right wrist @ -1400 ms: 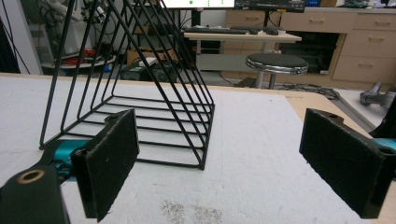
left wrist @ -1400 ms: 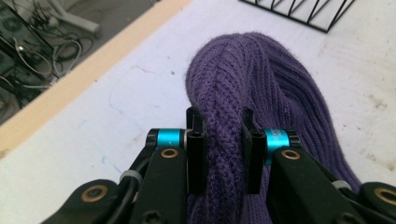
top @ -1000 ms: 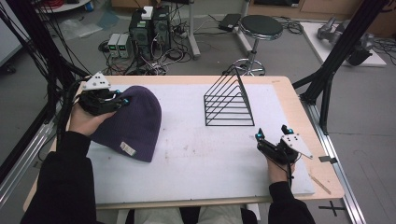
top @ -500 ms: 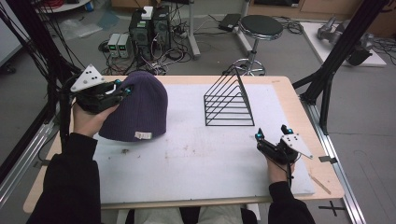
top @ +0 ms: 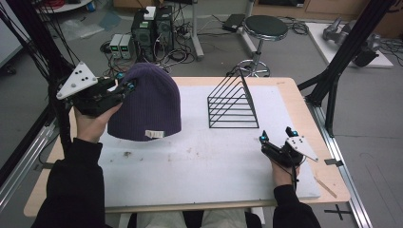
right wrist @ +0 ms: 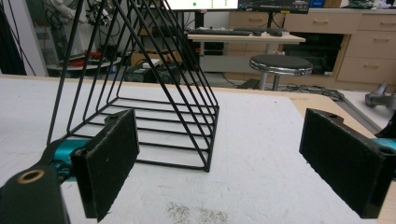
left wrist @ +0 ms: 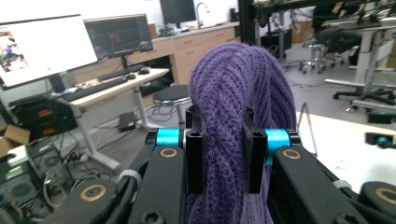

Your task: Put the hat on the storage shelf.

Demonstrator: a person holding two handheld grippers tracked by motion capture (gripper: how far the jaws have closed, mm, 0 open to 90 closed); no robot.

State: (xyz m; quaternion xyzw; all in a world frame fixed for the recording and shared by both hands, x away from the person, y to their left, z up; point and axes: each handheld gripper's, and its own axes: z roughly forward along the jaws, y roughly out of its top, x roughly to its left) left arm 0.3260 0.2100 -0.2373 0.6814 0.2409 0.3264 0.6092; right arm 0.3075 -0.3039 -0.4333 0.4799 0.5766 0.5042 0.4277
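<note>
A purple knit beanie (top: pixel 147 102) hangs in the air over the table's left side, a white label at its lower edge. My left gripper (top: pixel 124 85) is shut on the beanie's top edge; in the left gripper view the purple knit (left wrist: pixel 233 107) is bunched between the two jaws. A black wire rack (top: pixel 233 105) of triangular frames stands at the table's middle right. My right gripper (top: pixel 275 138) rests low at the right front, open with nothing between its pads (right wrist: pixel 109 165), and the rack (right wrist: pixel 140 84) stands just ahead of it.
A white mat (top: pixel 190 161) covers most of the wooden table (top: pixel 328 175). Beyond the far edge are a stool (top: pixel 262 28), computer boxes and cables on the floor. Black frame posts stand at both sides.
My left gripper has lifted the beanie off the mat and swung it upright, so it now hangs by its edge. The right gripper has stayed put.
</note>
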